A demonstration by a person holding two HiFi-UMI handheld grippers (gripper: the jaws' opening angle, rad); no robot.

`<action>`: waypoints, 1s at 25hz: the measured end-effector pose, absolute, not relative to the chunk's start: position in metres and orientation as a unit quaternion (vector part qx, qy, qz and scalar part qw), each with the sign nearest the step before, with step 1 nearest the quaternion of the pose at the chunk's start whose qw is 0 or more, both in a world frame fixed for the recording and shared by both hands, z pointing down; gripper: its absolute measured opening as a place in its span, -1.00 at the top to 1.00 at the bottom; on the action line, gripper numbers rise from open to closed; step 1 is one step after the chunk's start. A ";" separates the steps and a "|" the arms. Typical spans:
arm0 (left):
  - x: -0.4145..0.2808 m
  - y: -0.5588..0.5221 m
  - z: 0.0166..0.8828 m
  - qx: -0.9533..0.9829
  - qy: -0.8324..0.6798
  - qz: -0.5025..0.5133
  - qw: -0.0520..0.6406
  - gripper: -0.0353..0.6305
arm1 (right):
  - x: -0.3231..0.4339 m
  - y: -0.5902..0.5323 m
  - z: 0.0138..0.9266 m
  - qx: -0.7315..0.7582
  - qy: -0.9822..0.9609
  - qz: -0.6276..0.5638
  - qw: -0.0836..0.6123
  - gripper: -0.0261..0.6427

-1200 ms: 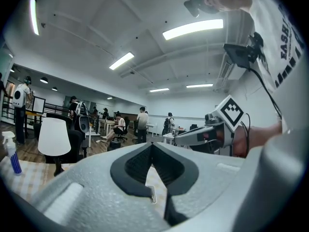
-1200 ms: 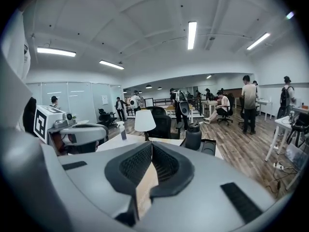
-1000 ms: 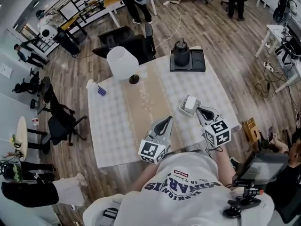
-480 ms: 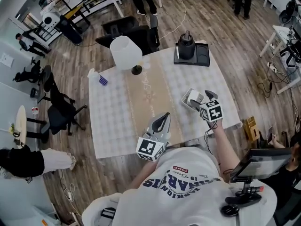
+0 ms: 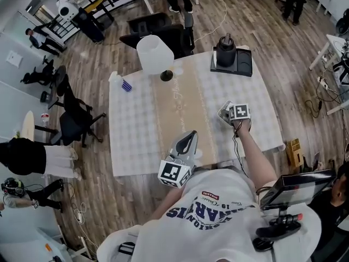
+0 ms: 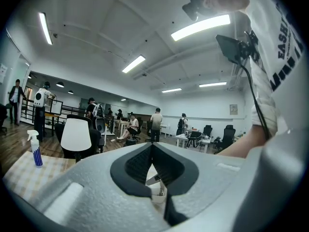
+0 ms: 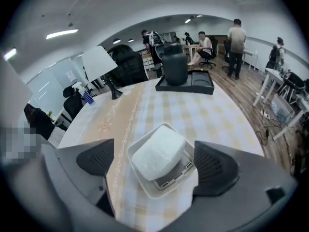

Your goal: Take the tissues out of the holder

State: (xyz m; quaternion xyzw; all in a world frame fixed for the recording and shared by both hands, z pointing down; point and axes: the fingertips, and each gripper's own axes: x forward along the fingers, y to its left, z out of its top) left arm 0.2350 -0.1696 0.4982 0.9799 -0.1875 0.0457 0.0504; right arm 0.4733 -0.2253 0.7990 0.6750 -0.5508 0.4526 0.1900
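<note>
My left gripper (image 5: 191, 137) hangs by the table's near edge, jaws pressed together on nothing. To its right, the soft white pack of tissues (image 7: 159, 153) lies in its shallow pale-grey square holder (image 7: 147, 190), framed between the jaws of my right gripper (image 7: 155, 164). Those jaws are opening wide and touch neither. I'd lower onto the pack alone, above the rim, and close gently.
</note>
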 end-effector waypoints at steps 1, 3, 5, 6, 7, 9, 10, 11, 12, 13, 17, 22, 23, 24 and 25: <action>0.233 -0.171 0.499 0.979 -0.192 0.047 0.051 0.88 | 0.473 -0.227 0.810 0.671 -0.544 0.466 0.193 -0.60; 0.227 -0.173 0.501 0.976 -0.203 0.049 0.053 0.88 | 0.471 -0.232 0.830 0.664 -0.532 0.485 0.202 -0.60; 0.221 -0.175 0.503 0.974 -0.215 0.051 0.055 0.88 | 0.471 -0.235 0.848 0.662 -0.520 0.498 0.207 -0.60; 0.218 -0.175 0.503 0.973 -0.220 0.051 0.055 0.88 | 0.472 -0.235 0.856 0.662 -0.513 0.504 0.210 -0.60; 0.216 -0.176 0.503 0.971 -0.225 0.051 0.055 0.88 | 0.473 -0.234 0.864 0.661 -0.507 0.510 0.213 -0.60; 0.212 -0.176 0.505 0.969 -0.235 0.055 0.054 0.88 | 0.472 -0.233 0.876 0.653 -0.501 0.526 0.214 -0.60; 0.210 -0.177 0.507 0.968 -0.238 0.058 0.053 0.88 | 0.471 -0.233 0.880 0.646 -0.502 0.532 0.218 -0.58; 0.209 -0.178 0.509 0.967 -0.241 0.062 0.051 0.88 | 0.469 -0.233 0.882 0.638 -0.506 0.534 0.229 -0.35; 0.208 -0.179 0.510 0.966 -0.244 0.064 0.050 0.88 | 0.469 -0.233 0.882 0.631 -0.508 0.532 0.244 -0.21; 0.208 -0.180 0.511 0.966 -0.245 0.065 0.051 0.88 | 0.470 -0.232 0.882 0.627 -0.509 0.531 0.256 -0.11; 0.212 -0.182 0.510 0.966 -0.245 0.063 0.052 0.88 | 0.474 -0.227 0.881 0.623 -0.509 0.533 0.260 0.04; 0.221 -0.179 0.510 0.969 -0.235 0.062 0.050 0.88 | 0.477 -0.228 0.883 0.616 -0.516 0.530 0.270 0.07; 0.222 -0.178 0.509 0.969 -0.233 0.062 0.049 0.88 | 0.477 -0.228 0.883 0.615 -0.517 0.530 0.271 0.06; 0.223 -0.178 0.509 0.970 -0.232 0.062 0.049 0.88 | 0.477 -0.228 0.883 0.615 -0.517 0.529 0.272 0.06; 0.223 -0.178 0.509 0.970 -0.231 0.062 0.049 0.88 | 0.476 -0.228 0.882 0.616 -0.517 0.528 0.273 0.06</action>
